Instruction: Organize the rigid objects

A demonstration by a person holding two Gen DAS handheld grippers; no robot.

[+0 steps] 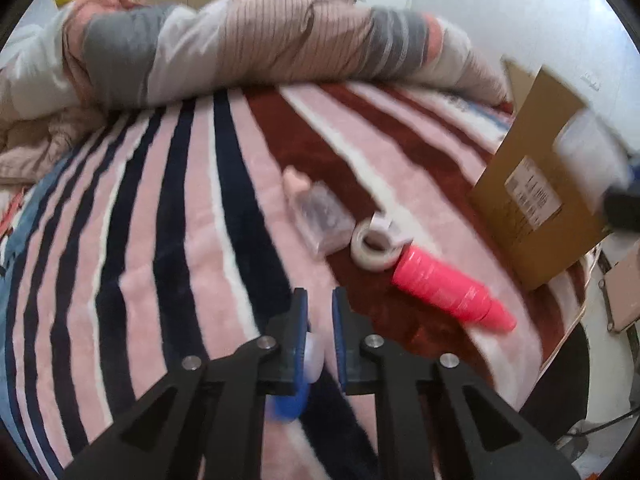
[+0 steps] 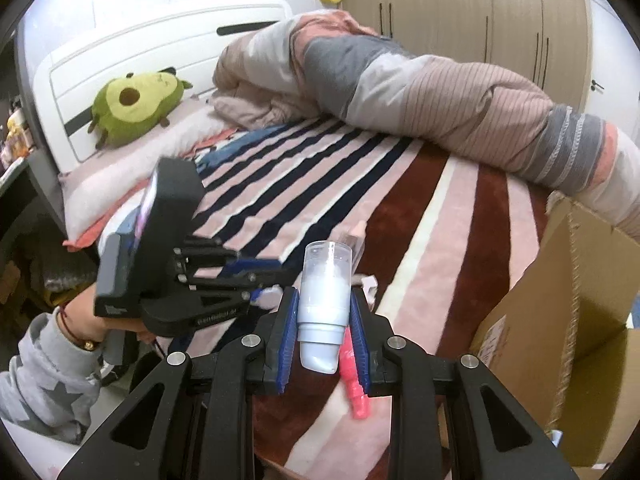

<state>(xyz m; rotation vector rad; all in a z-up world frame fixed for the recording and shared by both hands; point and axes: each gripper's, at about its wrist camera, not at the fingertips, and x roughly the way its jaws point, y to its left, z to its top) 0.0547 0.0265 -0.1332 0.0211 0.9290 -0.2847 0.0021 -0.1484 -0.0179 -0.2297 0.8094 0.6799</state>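
My right gripper [image 2: 324,304] is shut on a white pump bottle [image 2: 323,312] with a clear cap, held upright above the striped bed. In the left wrist view that bottle [image 1: 588,148] shows blurred beside the cardboard box [image 1: 536,184]. My left gripper [image 1: 320,300] has a narrow gap between its jaws; a small white and blue object [image 1: 308,364] sits deep between the fingers. On the blanket ahead lie a pink bottle [image 1: 444,284], a roll of tape [image 1: 378,244] and a clear bottle with a beige cap [image 1: 320,216]. The left gripper [image 2: 264,276] also shows in the right wrist view.
An open cardboard box [image 2: 560,300] stands at the bed's right edge. A rolled striped duvet [image 2: 440,96] lies across the far side. An avocado plush [image 2: 136,104] leans on the white headboard. Wardrobes [image 2: 480,12] stand behind.
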